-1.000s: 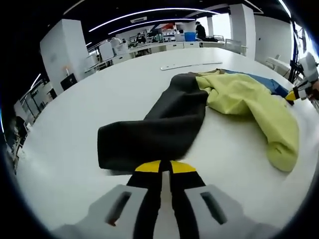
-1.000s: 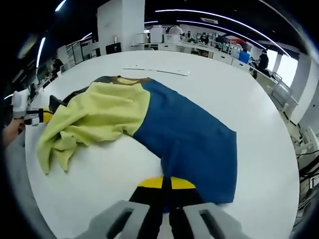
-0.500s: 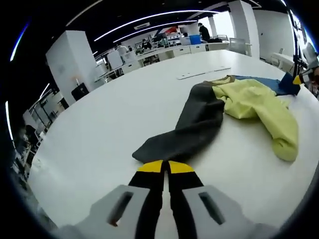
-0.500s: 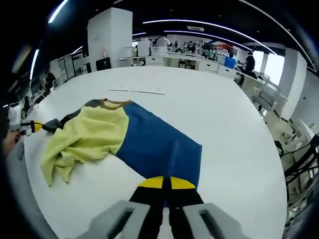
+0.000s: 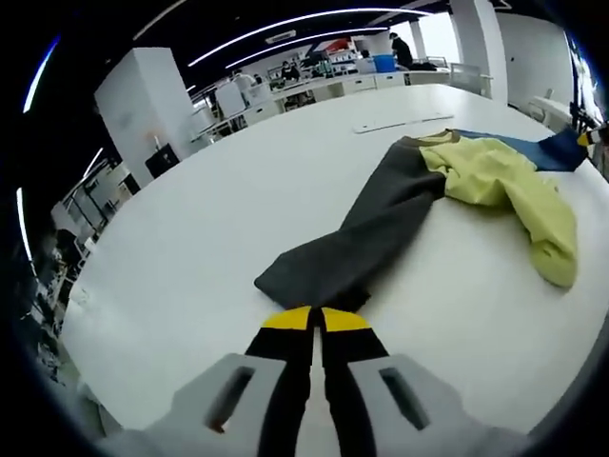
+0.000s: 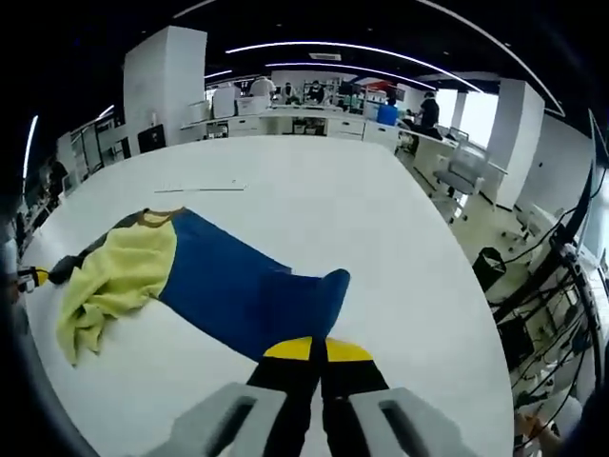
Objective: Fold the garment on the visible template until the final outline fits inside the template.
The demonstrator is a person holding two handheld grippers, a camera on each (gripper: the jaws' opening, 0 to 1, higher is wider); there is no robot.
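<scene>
A garment in three colours lies stretched across the white table point(image 5: 190, 248). In the left gripper view my left gripper point(image 5: 312, 320) is shut on the end of its dark grey part point(image 5: 366, 233). Beyond that lie the crumpled yellow part point(image 5: 504, 186) and the blue part point(image 5: 552, 150), with the right gripper point(image 5: 597, 138) at the far right edge. In the right gripper view my right gripper point(image 6: 319, 348) is shut on the hem of the blue part point(image 6: 243, 286). The yellow part point(image 6: 109, 281) and grey part point(image 6: 81, 262) trail left toward the left gripper point(image 6: 29, 278).
A thin pale strip point(image 5: 395, 124) point(image 6: 200, 188) lies flat on the table beyond the garment's collar. The table's edge drops off at the right, where an office chair point(image 6: 461, 176) and cables on stands point(image 6: 561, 276) stand. Desks and white pillars point(image 5: 143, 105) fill the background.
Both grippers have drawn back and apart, each holding its end. The grey part and the blue part are pulled out longer and narrower, and the garment sits farther from both cameras.
</scene>
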